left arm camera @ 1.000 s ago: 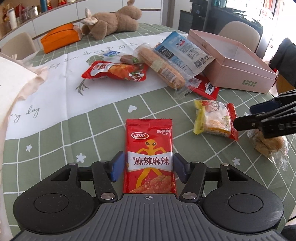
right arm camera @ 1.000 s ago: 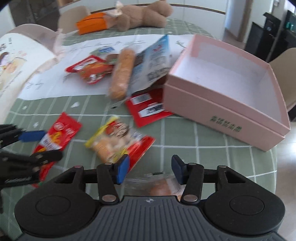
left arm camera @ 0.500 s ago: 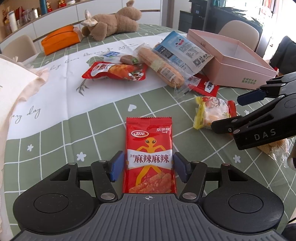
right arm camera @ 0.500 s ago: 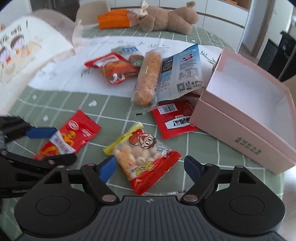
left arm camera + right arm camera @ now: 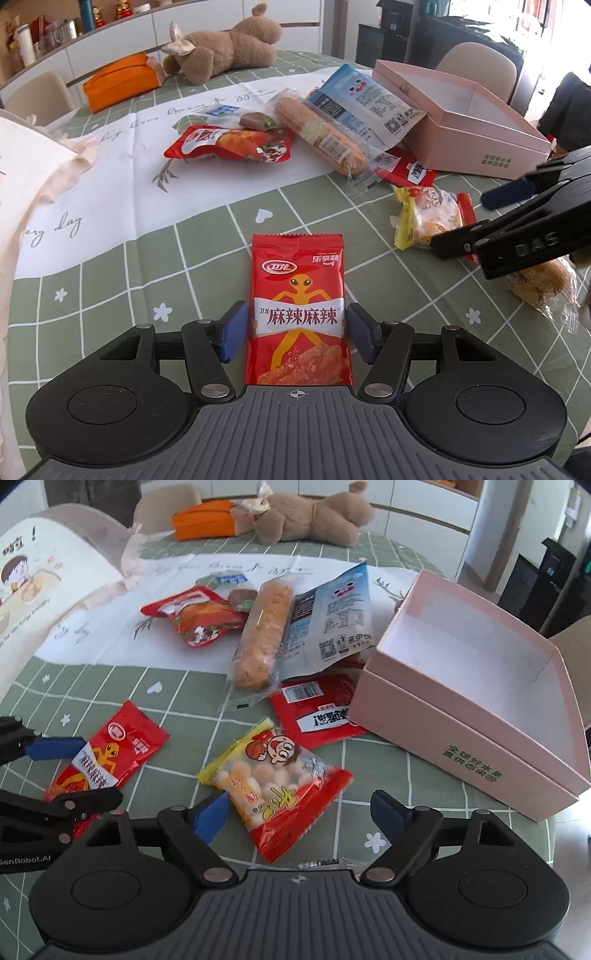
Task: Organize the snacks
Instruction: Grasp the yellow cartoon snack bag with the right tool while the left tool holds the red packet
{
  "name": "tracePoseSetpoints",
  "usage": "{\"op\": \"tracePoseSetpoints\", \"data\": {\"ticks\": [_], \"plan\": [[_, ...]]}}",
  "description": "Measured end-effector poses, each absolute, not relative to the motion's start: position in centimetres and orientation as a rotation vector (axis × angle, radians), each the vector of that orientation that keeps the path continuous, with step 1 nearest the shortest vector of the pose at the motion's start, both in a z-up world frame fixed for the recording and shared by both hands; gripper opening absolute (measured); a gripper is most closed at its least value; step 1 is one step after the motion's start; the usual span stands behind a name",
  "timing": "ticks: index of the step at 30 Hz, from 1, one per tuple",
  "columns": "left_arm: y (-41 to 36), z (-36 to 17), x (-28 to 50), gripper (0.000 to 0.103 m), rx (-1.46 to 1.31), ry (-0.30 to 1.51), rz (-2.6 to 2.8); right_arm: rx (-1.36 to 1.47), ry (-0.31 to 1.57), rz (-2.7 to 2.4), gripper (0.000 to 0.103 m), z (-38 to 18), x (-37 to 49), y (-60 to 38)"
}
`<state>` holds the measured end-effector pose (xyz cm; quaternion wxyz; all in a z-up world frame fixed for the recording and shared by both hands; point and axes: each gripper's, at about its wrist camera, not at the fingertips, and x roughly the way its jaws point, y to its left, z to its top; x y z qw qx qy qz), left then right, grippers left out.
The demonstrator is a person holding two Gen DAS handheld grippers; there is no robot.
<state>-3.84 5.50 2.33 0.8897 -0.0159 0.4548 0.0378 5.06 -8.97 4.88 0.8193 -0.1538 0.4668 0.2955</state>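
A red spicy-strip packet [image 5: 299, 314] lies flat on the green checked tablecloth. My left gripper [image 5: 295, 330] straddles it, open, its blue pads just off the packet's edges. In the right wrist view the same packet [image 5: 110, 749] lies between the left gripper's [image 5: 94, 771] fingers. My right gripper [image 5: 299, 812] has its jaws opening, wide apart, over the near end of a yellow-and-red ball-snack packet [image 5: 273, 782]; the pads do not touch it. The left wrist view has the right gripper [image 5: 480, 218] beside that packet [image 5: 428, 218]. An open, empty pink box [image 5: 461, 731] stands to the right.
A bread stick [image 5: 264, 635], a blue-white packet [image 5: 332, 613] and two red packets [image 5: 199, 616] [image 5: 317, 709] lie mid-table. A clear-wrapped bun [image 5: 543, 284] lies under the right gripper. A teddy bear [image 5: 314, 517] and an orange pouch [image 5: 203, 518] are at the back.
My right gripper has spread its jaws and come off the clear-wrapped bun, and now sits over the yellow-and-red packet. The left gripper and its red packet have stayed put.
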Motion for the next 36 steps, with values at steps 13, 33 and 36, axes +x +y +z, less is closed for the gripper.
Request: {"op": "tracePoseSetpoints", "data": {"ticks": [13, 33, 36], "plan": [[5.5, 2.4, -3.9, 0.064, -0.029, 0.940, 0.068, -0.425, 0.899, 0.723, 0.084, 6.1, 4.8, -6.9], [5.6, 2.3, -3.8, 0.065, -0.032, 0.940, 0.058, -0.370, 0.999, 0.702, 0.051, 4.8, 5.9, -5.8], [5.6, 2.4, -3.4, 0.065, -0.042, 0.955, 0.064, -0.342, 0.982, 0.706, 0.050, 6.1, 5.4, -6.9]]}}
